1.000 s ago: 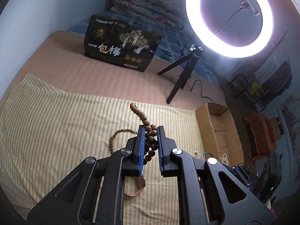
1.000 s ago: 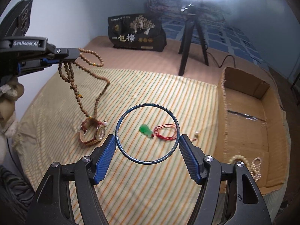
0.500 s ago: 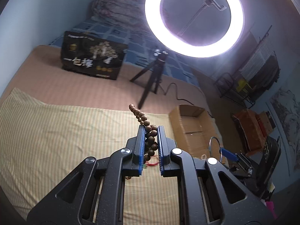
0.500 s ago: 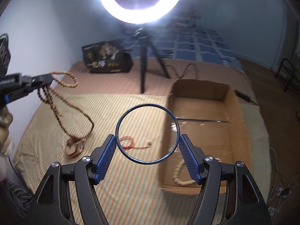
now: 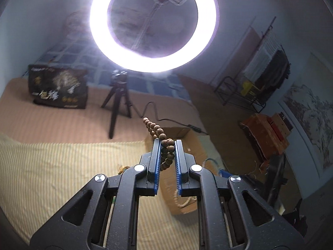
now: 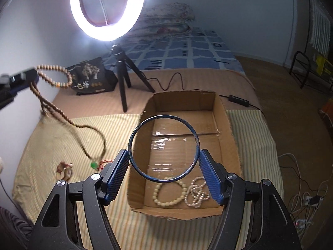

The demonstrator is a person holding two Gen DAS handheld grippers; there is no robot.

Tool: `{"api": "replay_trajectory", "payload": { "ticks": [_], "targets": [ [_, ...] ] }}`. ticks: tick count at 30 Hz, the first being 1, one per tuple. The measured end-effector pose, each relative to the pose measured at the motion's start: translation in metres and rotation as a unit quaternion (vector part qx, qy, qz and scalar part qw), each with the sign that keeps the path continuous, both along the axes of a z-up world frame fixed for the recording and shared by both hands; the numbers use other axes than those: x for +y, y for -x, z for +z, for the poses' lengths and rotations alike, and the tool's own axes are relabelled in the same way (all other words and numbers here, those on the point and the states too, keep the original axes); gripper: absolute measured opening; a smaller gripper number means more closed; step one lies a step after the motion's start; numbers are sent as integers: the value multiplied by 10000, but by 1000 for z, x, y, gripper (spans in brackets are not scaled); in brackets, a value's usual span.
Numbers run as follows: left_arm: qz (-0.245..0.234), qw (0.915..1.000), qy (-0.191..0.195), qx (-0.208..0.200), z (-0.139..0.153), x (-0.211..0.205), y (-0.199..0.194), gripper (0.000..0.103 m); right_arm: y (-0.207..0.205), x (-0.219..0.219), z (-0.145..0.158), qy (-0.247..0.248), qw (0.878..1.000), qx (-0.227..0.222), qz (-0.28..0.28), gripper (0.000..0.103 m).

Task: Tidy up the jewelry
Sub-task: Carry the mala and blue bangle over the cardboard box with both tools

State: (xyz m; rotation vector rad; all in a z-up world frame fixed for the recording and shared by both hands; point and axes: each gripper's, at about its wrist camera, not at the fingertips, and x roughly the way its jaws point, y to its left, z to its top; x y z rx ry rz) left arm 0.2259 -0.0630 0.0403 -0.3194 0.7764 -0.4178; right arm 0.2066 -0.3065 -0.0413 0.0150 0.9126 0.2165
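My left gripper [image 5: 167, 143] is shut on a brown wooden bead necklace [image 5: 164, 143] and holds it in the air; in the right wrist view the necklace [image 6: 54, 79] hangs from it at the far left, its tail swinging above the striped cloth. My right gripper [image 6: 163, 156] is shut on a thin dark blue bangle [image 6: 133, 137], held above the open cardboard box [image 6: 233, 143]. In the box lie a cream bead bracelet [image 6: 168, 203] and a white pearl strand [image 6: 196, 193].
A watch [image 6: 66, 169] and a green pendant on red cord [image 6: 94, 164] lie on the striped cloth [image 6: 52, 143]. A ring light on a tripod [image 6: 122, 83] and a black bag [image 6: 91, 79] stand behind. A cable and power strip [image 6: 239, 101] run past the box.
Both grippers have swung right toward the box. The bangle now hangs over the box instead of over the cloth. The bead necklace has lifted off the cloth and swings.
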Motion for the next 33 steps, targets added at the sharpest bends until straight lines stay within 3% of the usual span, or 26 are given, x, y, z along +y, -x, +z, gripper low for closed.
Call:
{"api": "replay_trajectory", "payload": {
  "ticks": [12, 19, 27, 33],
  "targets": [
    [-432, 9981, 31, -446, 43, -57, -17, 11, -9, -24, 2, -28, 9997, 19, -254, 69],
    [-673, 9964, 0, -519, 53, -91, -33, 11, -16, -39, -1, -95, 9988, 110, -466, 69],
    [-700, 9973, -69, -227, 25, -113, -63, 11, -25, -51, -13, -72, 9977, 283, -611, 69],
    [-631, 9977, -212, 139, -17, -126, -84, 11, -31, -50, -29, -47, 9970, 468, -621, 69]
  ]
}}
